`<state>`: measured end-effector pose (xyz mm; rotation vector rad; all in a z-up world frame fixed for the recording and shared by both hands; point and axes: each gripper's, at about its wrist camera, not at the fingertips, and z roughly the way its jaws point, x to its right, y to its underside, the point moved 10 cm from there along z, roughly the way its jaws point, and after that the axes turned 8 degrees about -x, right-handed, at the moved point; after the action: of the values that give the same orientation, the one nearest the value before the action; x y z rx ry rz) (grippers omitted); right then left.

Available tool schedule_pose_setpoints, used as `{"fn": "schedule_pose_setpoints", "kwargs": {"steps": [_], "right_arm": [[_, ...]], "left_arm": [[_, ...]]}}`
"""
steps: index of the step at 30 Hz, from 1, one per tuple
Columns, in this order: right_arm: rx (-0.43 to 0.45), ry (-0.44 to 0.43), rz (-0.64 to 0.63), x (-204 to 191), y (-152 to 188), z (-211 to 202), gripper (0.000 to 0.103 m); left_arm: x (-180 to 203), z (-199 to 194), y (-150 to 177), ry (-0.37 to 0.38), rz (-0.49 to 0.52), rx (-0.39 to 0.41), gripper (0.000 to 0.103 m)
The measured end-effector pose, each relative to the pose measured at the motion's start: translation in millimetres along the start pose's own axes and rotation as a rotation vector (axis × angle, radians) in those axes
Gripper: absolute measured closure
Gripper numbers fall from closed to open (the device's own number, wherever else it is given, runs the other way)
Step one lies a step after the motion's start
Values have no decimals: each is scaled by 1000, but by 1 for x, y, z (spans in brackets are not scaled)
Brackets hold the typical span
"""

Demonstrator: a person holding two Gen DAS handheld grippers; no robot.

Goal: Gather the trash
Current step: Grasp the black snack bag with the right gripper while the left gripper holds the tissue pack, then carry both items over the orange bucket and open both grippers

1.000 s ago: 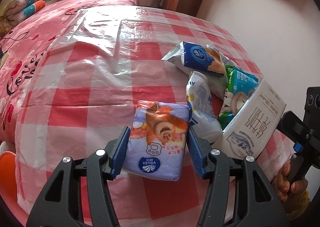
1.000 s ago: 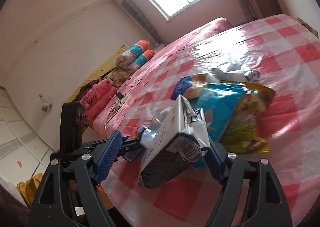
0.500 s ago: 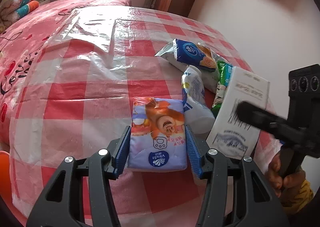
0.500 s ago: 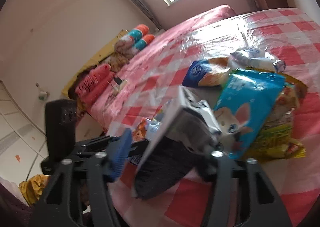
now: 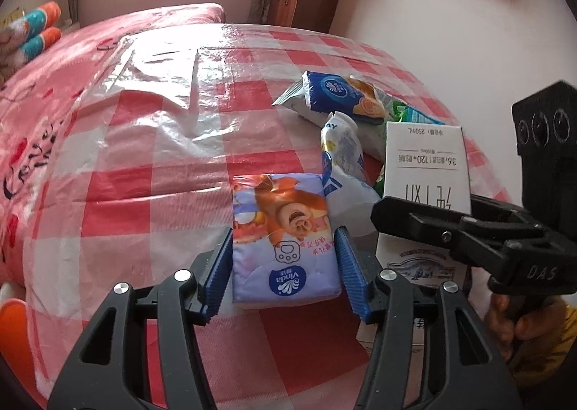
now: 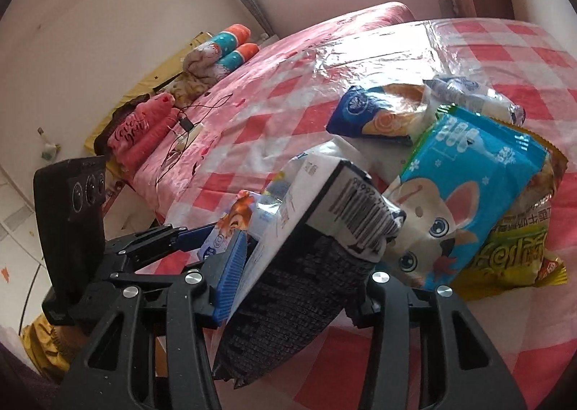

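My left claw (image 5: 285, 273) pinches the Vinda tissue pack (image 5: 283, 235) on the checkered sheet (image 5: 151, 143); my right claw (image 6: 301, 283) clamps the milk carton (image 6: 299, 265), wrappers (image 6: 468, 193) at two o'clock.

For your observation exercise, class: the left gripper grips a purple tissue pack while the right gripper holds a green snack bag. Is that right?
Not quite. The left gripper does grip the purple tissue pack, but the right gripper holds a white milk carton, as the right wrist view shows; the green snack bag lies on the bed.
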<state>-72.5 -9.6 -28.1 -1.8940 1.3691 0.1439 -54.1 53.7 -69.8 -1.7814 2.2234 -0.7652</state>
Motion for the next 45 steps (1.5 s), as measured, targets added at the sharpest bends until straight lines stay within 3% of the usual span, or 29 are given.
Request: {"fn": "schedule_pose_setpoints", "kwargs": {"steps": [10, 19, 28, 36, 45], "right_arm": [[35, 8, 2, -7, -8, -16, 66], [54, 7, 6, -15, -22, -28, 67], [25, -60, 7, -41, -33, -24, 67], [-50, -183, -16, -92, -42, 0, 67], [-181, -328, -163, -199, -32, 47, 67]], "left_arm": [[-8, -3, 1, 5, -39, 25, 50], [-37, -26, 6, 60, -156, 69, 50], [-63, -62, 10, 41, -201, 130, 50], [-106, -89, 34, -22, -270, 155, 50], [-190, -127, 92, -161, -443, 171, 50]]}}
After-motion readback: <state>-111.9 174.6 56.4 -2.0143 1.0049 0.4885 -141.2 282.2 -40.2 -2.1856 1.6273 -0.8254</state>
